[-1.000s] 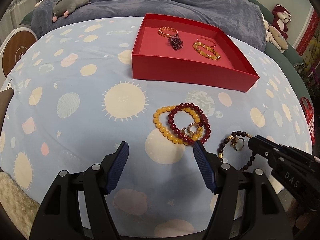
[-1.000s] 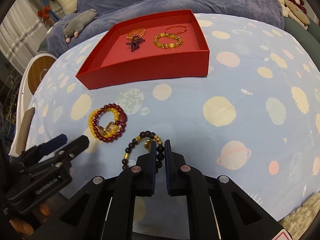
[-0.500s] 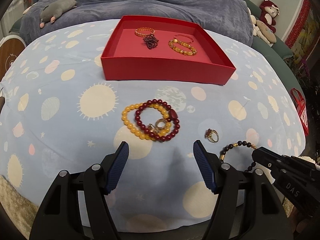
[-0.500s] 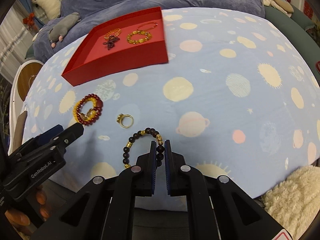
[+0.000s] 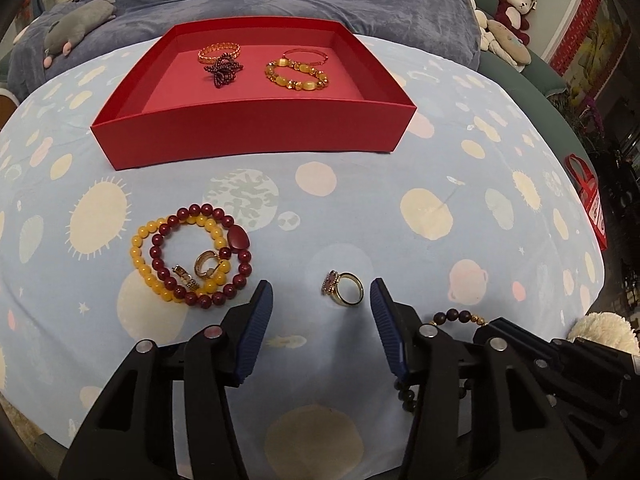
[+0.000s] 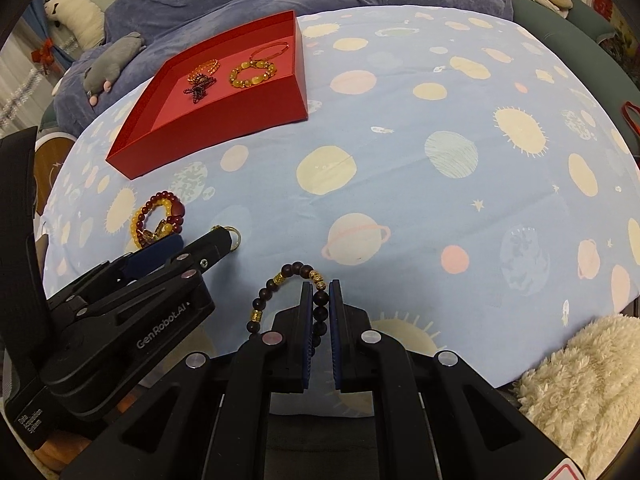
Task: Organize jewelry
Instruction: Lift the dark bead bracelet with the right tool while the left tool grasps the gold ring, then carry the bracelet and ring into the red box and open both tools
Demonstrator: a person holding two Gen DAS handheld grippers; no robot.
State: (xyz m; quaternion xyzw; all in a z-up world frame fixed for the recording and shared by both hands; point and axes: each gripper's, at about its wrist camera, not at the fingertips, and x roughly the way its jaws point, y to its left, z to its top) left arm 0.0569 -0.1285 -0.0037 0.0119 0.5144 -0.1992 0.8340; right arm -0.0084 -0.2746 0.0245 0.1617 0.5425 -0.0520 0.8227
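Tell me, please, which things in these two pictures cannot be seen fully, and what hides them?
- Dark bead bracelet: left wrist view shows only some beads; the left gripper's finger covers the rest.
- Gold ring: right wrist view shows only its edge beyond the left gripper's fingertip.
- Small gold pieces inside the yellow and red bracelets: too small to identify.
- Right gripper: its pads hide part of the strand.

Both fisheye views sit just behind their own tongs, looking steeply down and forward across the pale blue planet-print bedsheet [image 5: 460, 152] from close range. Each takes in the shallow red cardboard tray [image 5: 256, 136] [image 6: 224, 120] farther off; the right view sees it from more to the right.
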